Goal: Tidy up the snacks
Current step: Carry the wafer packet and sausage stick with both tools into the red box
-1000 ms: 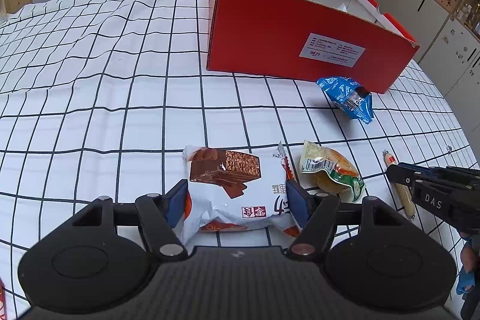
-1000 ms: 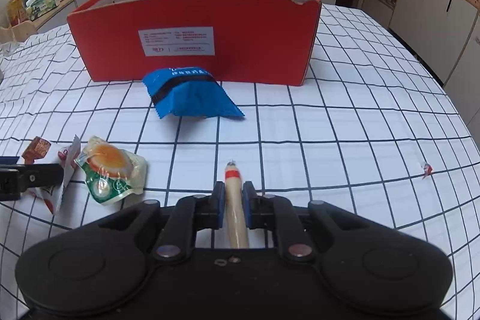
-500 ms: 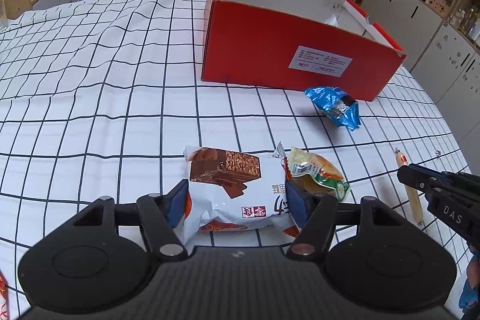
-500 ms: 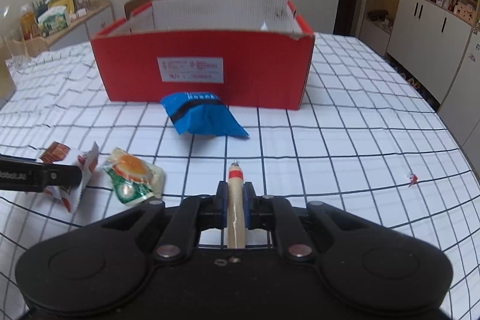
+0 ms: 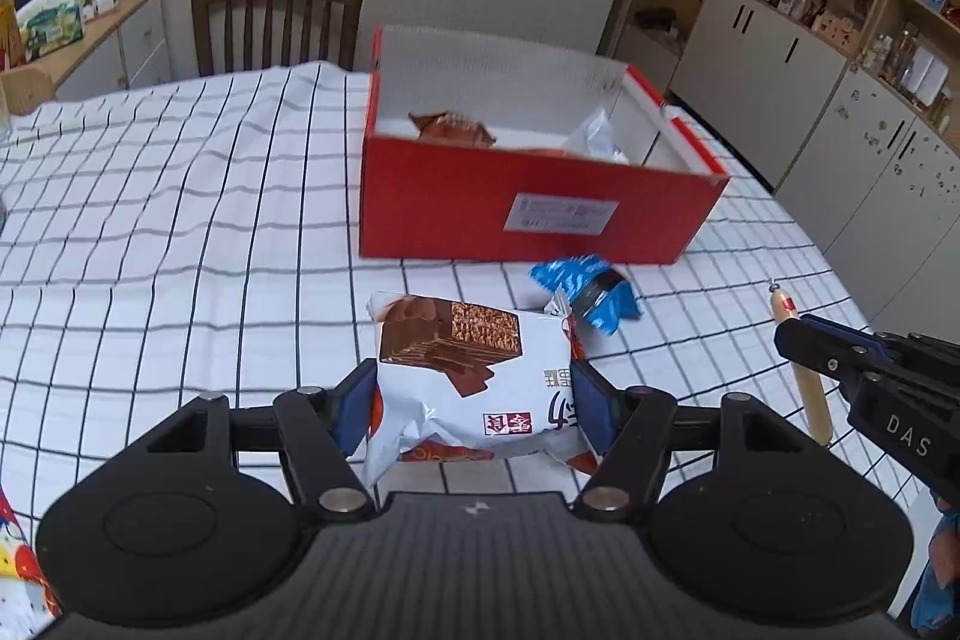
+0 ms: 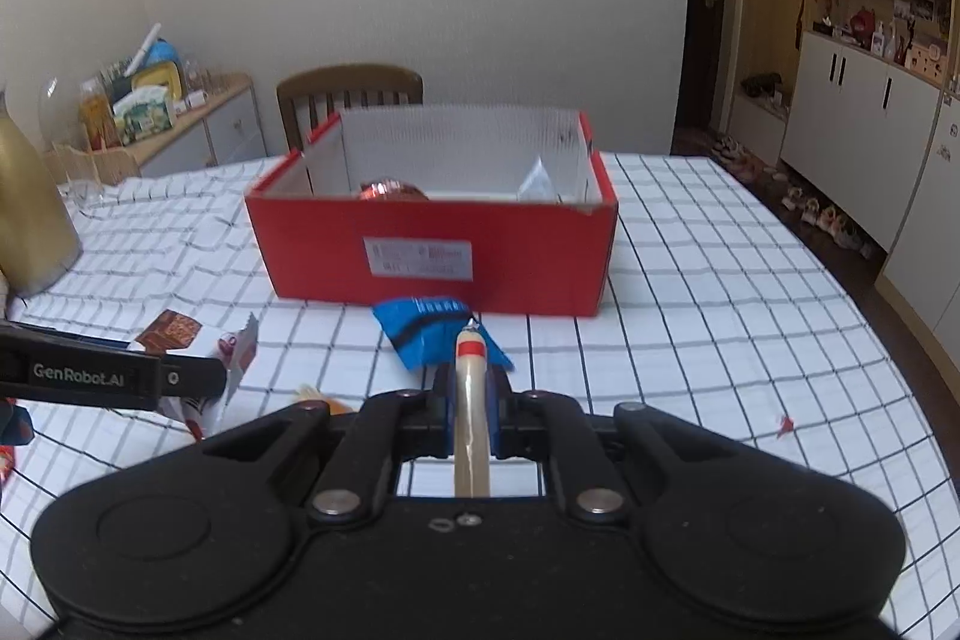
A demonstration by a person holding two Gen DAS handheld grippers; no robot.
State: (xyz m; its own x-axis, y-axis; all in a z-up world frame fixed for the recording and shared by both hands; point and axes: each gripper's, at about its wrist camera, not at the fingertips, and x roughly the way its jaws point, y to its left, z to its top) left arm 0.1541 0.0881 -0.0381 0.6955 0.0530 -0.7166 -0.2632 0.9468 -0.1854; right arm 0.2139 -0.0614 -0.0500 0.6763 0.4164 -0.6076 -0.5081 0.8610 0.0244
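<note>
My left gripper (image 5: pixel 474 394) pinches the white chocolate-wafer packet (image 5: pixel 474 376) above the checked tablecloth (image 5: pixel 180 232). My right gripper (image 6: pixel 471 403) clamps the thin beige sausage stick (image 6: pixel 471 418), both short of the red cardboard box (image 6: pixel 432 256).

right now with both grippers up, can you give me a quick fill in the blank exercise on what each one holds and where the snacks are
1. The left gripper is shut on the white wafer packet with a picture of a ____ wafer.
2. The right gripper is shut on a thin tan ____ stick.
3. The crinkled blue snack packet lies on the checked tablecloth in front of the ____ cardboard box.
4. That box already holds ____ packets.

Missing words: chocolate; sausage; red; two
</note>
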